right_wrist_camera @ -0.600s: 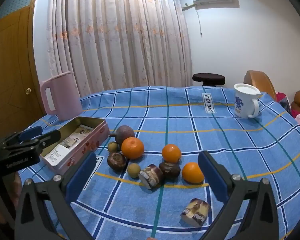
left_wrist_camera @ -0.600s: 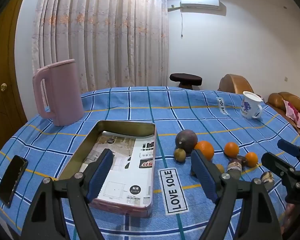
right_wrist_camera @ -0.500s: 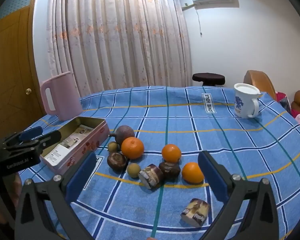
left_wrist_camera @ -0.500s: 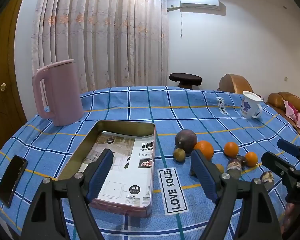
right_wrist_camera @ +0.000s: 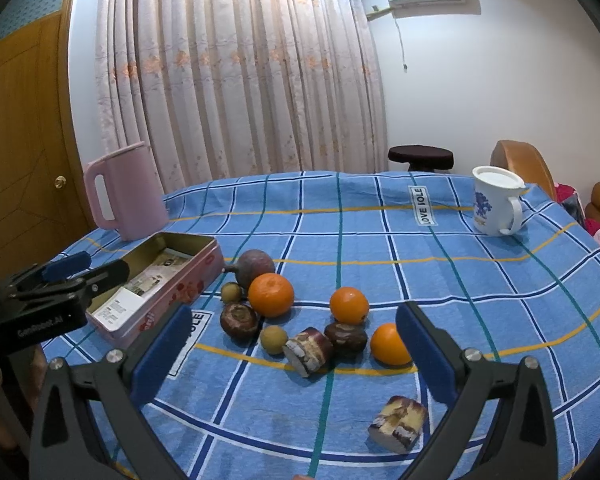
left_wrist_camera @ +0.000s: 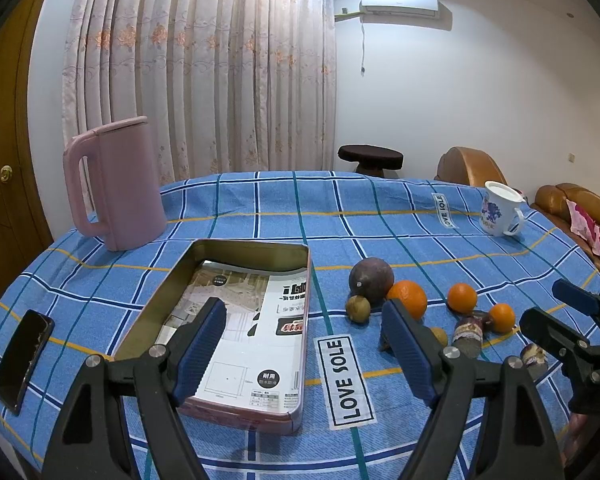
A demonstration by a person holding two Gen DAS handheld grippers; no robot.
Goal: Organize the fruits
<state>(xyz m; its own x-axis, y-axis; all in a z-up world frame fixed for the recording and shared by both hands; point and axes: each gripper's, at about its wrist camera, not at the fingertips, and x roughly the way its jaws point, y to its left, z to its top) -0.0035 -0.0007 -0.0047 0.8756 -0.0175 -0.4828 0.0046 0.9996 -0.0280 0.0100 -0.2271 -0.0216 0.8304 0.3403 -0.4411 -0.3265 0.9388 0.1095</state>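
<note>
Only leftward, a phone (left_wrist_camera: 22, 358) beside the tin (left_wrist_camera: 236, 332); both tongs (left_wrist_camera: 302, 346) (right_wrist_camera: 296, 350) released, empty.

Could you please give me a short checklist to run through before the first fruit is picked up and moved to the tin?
1. Right claw open, nothing between its pads: ok.
2. Left claw open and holding nothing: ok.
3. Open tin has room; only a printed sheet lies inside: ok.
4. Fruits all out on the tablecloth, none in the tin yet: ok.
5. Small orange beside the right claw's pad has free sides for a grip: ok.
6. Big orange has free sides: not ok, the purple fruit sits close behind it.
</note>
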